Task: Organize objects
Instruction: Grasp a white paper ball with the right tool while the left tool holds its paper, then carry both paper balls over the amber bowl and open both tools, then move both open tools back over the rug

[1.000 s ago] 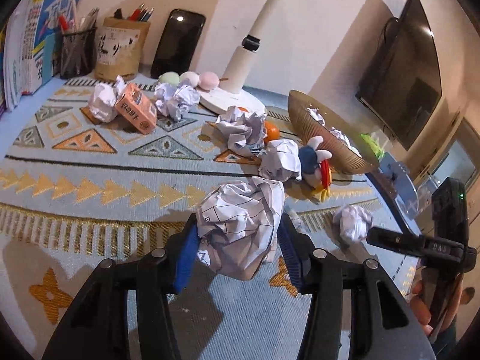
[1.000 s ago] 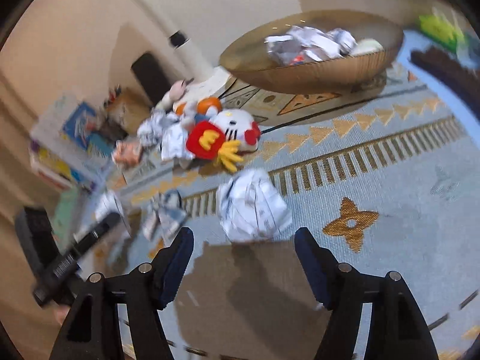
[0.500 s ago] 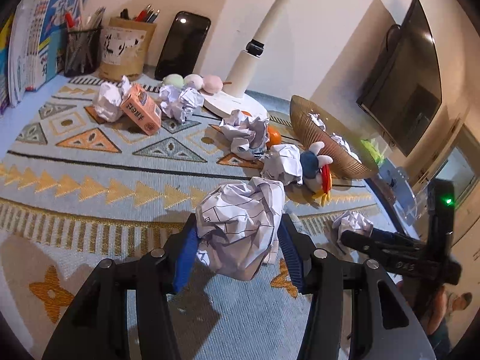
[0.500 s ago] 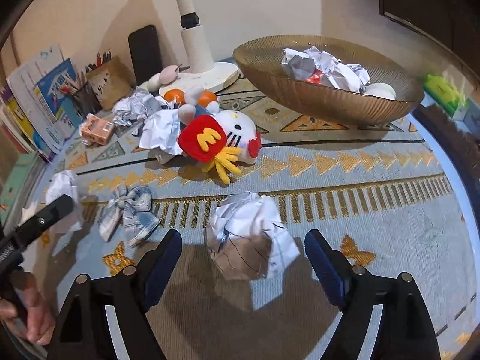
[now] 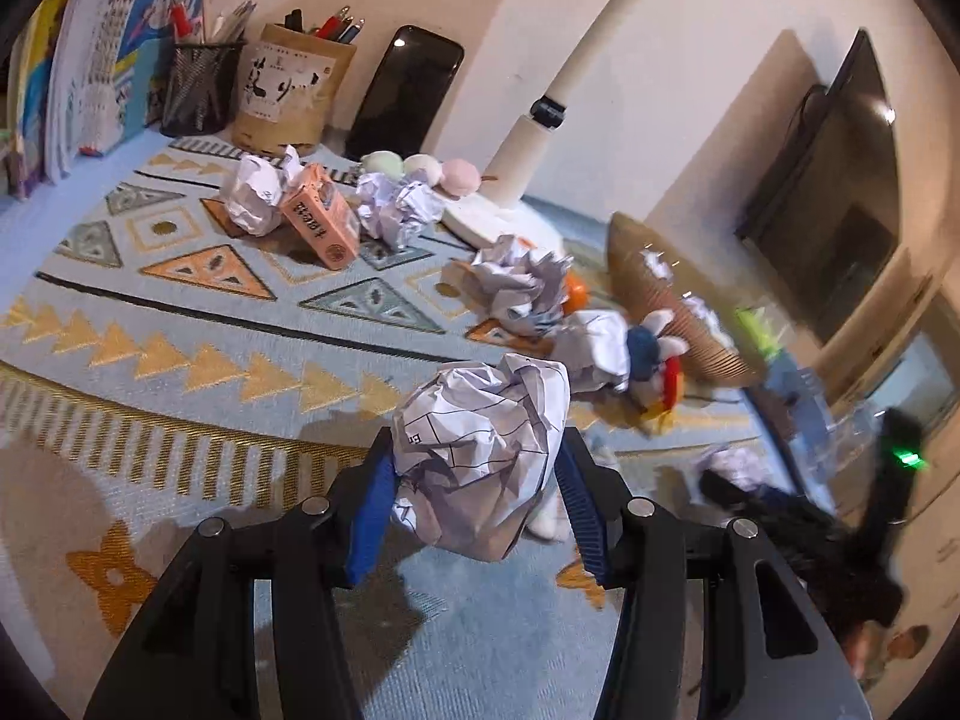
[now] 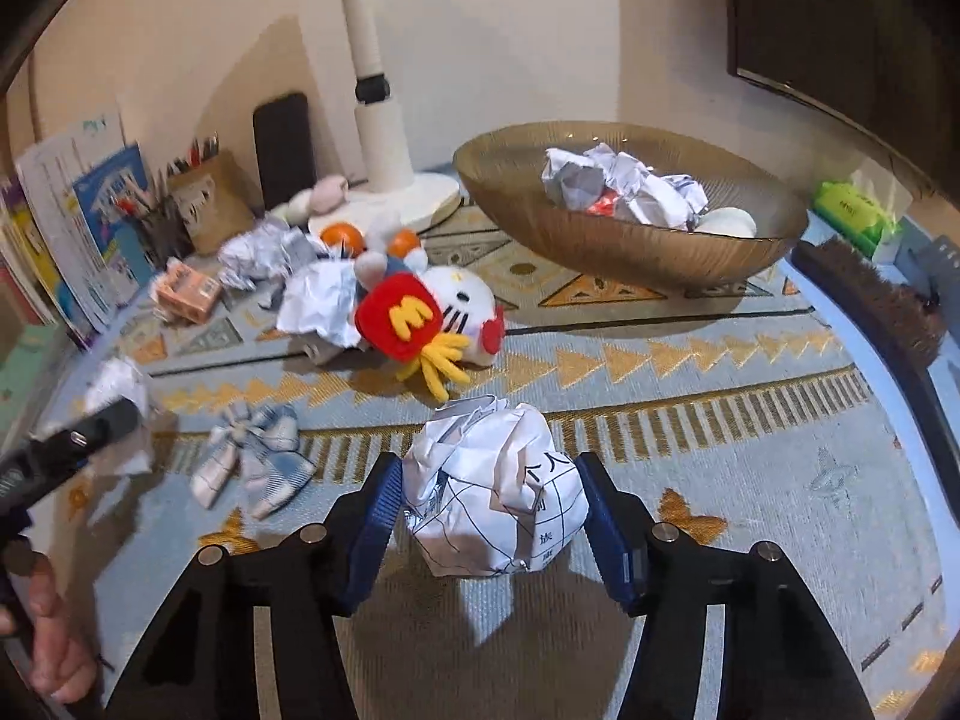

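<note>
In the left wrist view my left gripper [image 5: 477, 450] is shut on a crumpled paper ball [image 5: 480, 420], held above the patterned mat [image 5: 180, 312]. In the right wrist view my right gripper [image 6: 489, 471] is shut on another crumpled paper ball [image 6: 498, 492], both blue pads [image 6: 375, 516] pressing its sides, low over the mat. A brown ribbed bowl [image 6: 600, 252] with several paper balls [image 6: 618, 186] inside stands beyond it, right of centre. More loose paper balls [image 5: 522, 288] lie mid-mat. The left gripper [image 6: 78, 438] shows at that view's left edge.
A plush toy [image 6: 444, 312], a checked bow [image 6: 252, 456] and an orange carton [image 6: 186, 294] lie on the mat. A white lamp base [image 6: 396, 198], pen holders [image 5: 198, 90], a phone [image 5: 408, 90] and books line the back. A brush [image 6: 870, 294] sits at the right edge.
My right gripper moved forward and shut on the paper ball that lay between its open fingers. My left gripper kept its own ball and shifted slightly.
</note>
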Tool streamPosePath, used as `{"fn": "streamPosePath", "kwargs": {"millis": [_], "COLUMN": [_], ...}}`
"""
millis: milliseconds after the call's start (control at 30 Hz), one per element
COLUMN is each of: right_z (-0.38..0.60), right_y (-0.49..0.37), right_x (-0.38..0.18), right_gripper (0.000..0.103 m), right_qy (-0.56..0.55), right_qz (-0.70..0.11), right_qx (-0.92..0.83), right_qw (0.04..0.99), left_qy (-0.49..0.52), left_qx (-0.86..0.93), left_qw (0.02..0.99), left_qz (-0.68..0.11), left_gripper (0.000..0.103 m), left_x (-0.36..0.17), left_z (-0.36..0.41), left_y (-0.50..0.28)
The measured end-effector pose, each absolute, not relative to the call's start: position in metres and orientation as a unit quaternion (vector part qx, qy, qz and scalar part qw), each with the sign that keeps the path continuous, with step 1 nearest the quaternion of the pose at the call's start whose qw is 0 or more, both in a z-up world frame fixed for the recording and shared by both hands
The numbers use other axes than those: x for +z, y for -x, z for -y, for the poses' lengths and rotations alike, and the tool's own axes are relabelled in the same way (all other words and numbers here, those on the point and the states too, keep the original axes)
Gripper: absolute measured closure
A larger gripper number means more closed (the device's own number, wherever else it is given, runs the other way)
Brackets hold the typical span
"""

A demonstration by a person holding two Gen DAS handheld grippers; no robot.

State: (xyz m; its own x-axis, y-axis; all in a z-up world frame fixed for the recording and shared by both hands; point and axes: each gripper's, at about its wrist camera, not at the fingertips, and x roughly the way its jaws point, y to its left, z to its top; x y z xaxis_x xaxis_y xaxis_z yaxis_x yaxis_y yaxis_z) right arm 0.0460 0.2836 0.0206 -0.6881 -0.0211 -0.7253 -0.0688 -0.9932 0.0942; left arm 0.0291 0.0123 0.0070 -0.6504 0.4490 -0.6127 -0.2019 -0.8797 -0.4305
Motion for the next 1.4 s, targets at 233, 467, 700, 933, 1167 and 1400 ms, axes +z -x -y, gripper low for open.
{"fn": "streamPosePath", "kwargs": {"millis": [233, 467, 700, 933, 1167, 1400], "right_z": [-0.343, -0.4, -0.436, -0.464, -0.464, -0.388], "right_y": [-0.057, -0.019, 0.04, 0.075, 0.038, -0.008], "right_x": [0.114, 0.162, 0.142, 0.127, 0.121, 0.126], "right_gripper": [0.046, 0.045, 0.045, 0.035, 0.035, 0.032], "right_qy": [0.295, 0.243, 0.269, 0.29, 0.29, 0.305], "right_qz": [-0.084, -0.119, -0.161, -0.198, -0.233, -0.184], "right_qx": [0.951, 0.959, 0.945, 0.933, 0.928, 0.934], "right_qw": [0.044, 0.082, 0.094, 0.079, 0.019, -0.041], "left_qy": [0.302, 0.252, 0.286, 0.291, 0.293, 0.265], "left_qx": [0.919, 0.927, 0.921, 0.919, 0.919, 0.94], "left_qw": [0.229, 0.268, 0.258, 0.262, 0.257, 0.214], "left_qz": [0.104, 0.072, 0.059, 0.049, 0.06, 0.039], "left_gripper": [0.054, 0.054, 0.054, 0.004, 0.004, 0.004], "left_x": [0.098, 0.142, 0.112, 0.101, 0.114, 0.156], "left_z": [-0.067, -0.159, -0.22, -0.252, -0.201, -0.127], "left_y": [-0.02, 0.032, 0.086, 0.112, 0.084, 0.013]}}
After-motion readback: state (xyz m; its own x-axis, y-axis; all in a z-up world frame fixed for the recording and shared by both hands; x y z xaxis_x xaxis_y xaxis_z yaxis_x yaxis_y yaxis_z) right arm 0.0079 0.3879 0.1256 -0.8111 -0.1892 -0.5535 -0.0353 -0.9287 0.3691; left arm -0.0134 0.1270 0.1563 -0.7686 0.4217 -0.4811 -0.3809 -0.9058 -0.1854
